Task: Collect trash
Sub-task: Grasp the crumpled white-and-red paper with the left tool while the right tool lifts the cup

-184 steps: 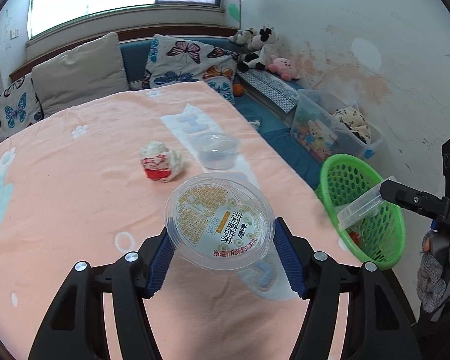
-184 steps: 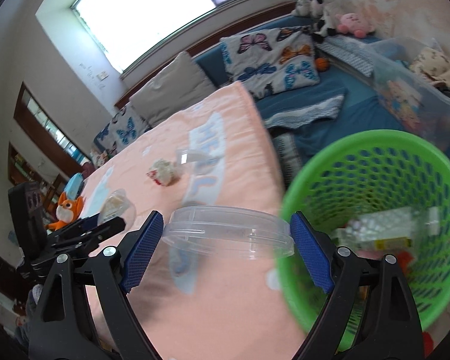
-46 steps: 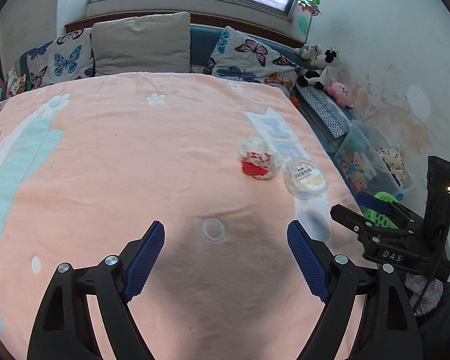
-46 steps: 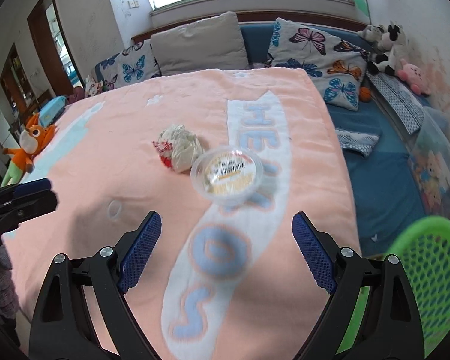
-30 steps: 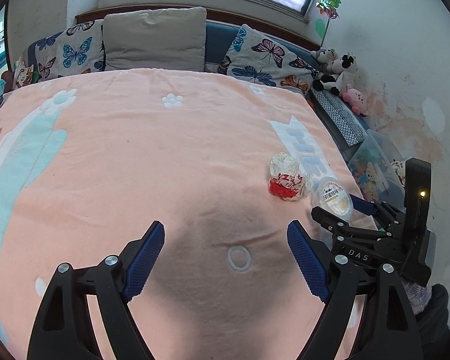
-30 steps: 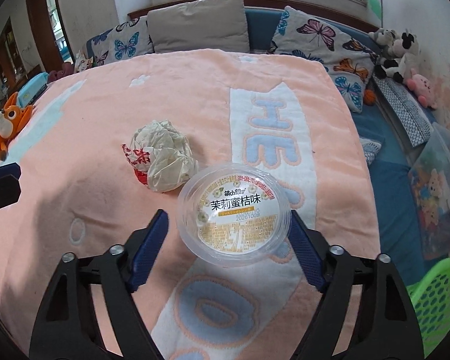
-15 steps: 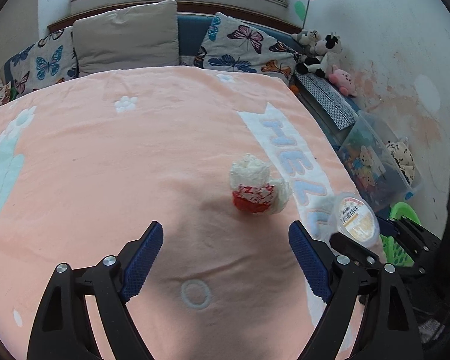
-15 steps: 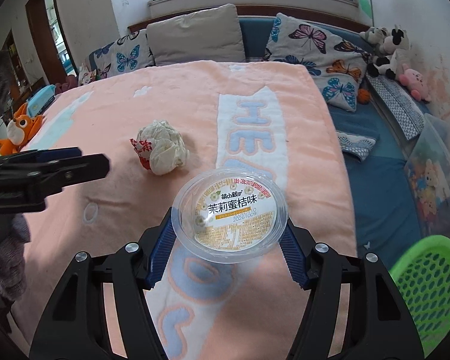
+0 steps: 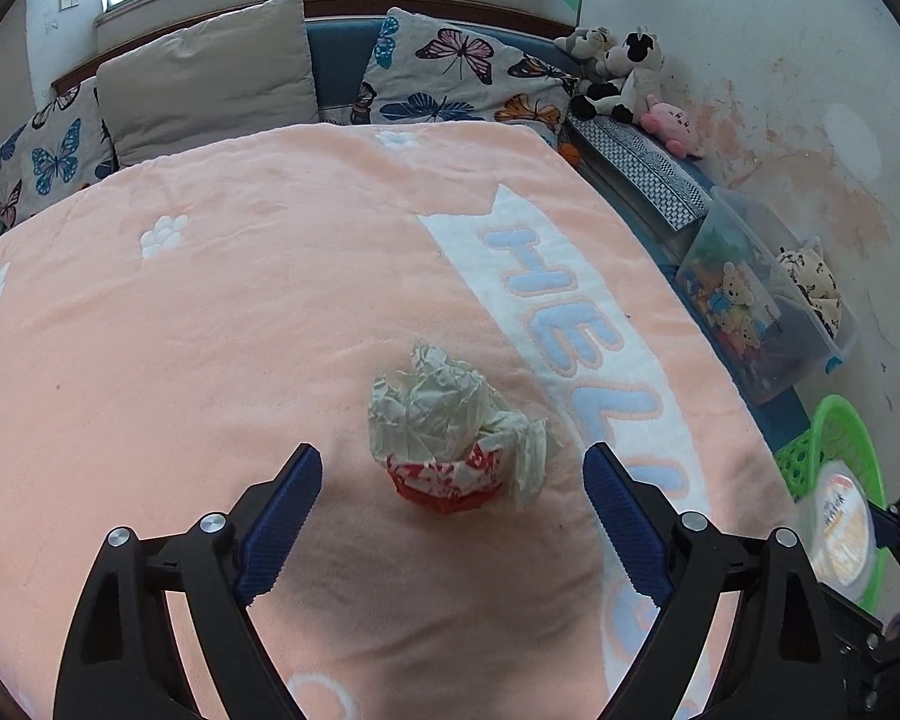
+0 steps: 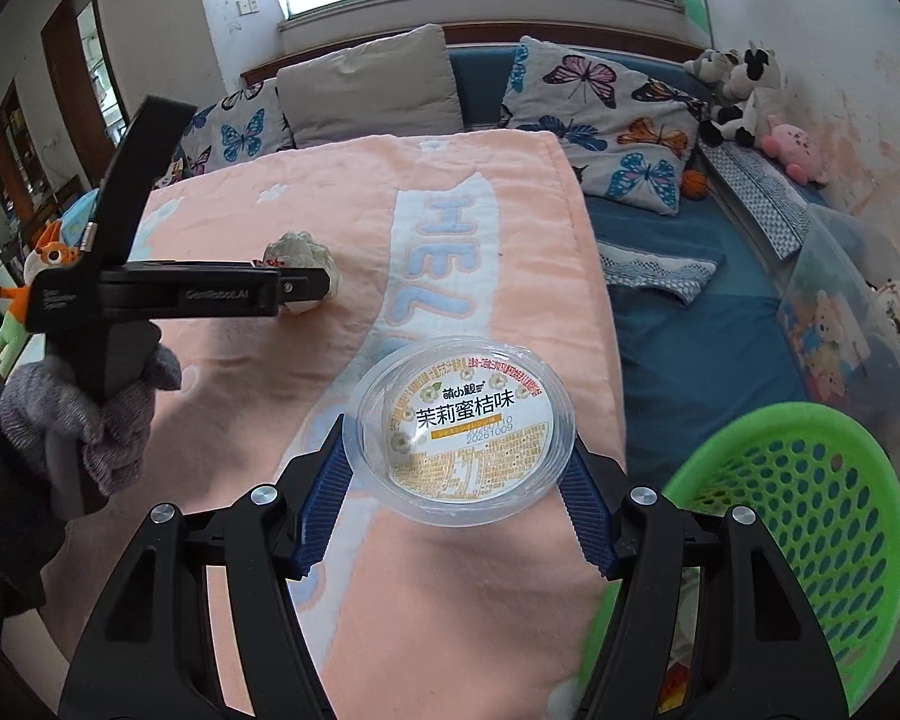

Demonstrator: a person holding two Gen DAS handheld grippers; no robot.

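Your right gripper (image 10: 459, 483) was clamped on a clear plastic cup (image 10: 459, 423) with a printed yellow-and-white lid, its blue pads pressing the cup's rim on both sides. You held it clear of the pink blanket (image 10: 354, 222), with the green basket (image 10: 810, 516) low at the right. The basket's near rim was cut off by the gripper's arm and the picture edge, and what lay inside it was too blurred to name.

Your left gripper (image 9: 453, 516) had its jaws wide apart with nothing between the pads; the opening had narrowed a touch. It pointed down at a crumpled paper wrapper (image 9: 450, 435), white with a red printed part, which lay on the blanket just beyond the fingertips and between their lines. No pad touched it.

From the right wrist view, the left gripper (image 10: 306, 288) showed side-on, so its opening could not be read there, and its tip covered most of the wrapper (image 10: 297, 249); only the pale top and a bit below the tip showed. Your left hand (image 10: 84, 414) in a grey knit glove gripped the handle, the sleeve running out of the picture.

From the left wrist view, the cup (image 9: 837, 528) showed only as a blurred disc at the right edge, in front of the basket (image 9: 834, 426), and the right gripper holding it was mostly cut off.
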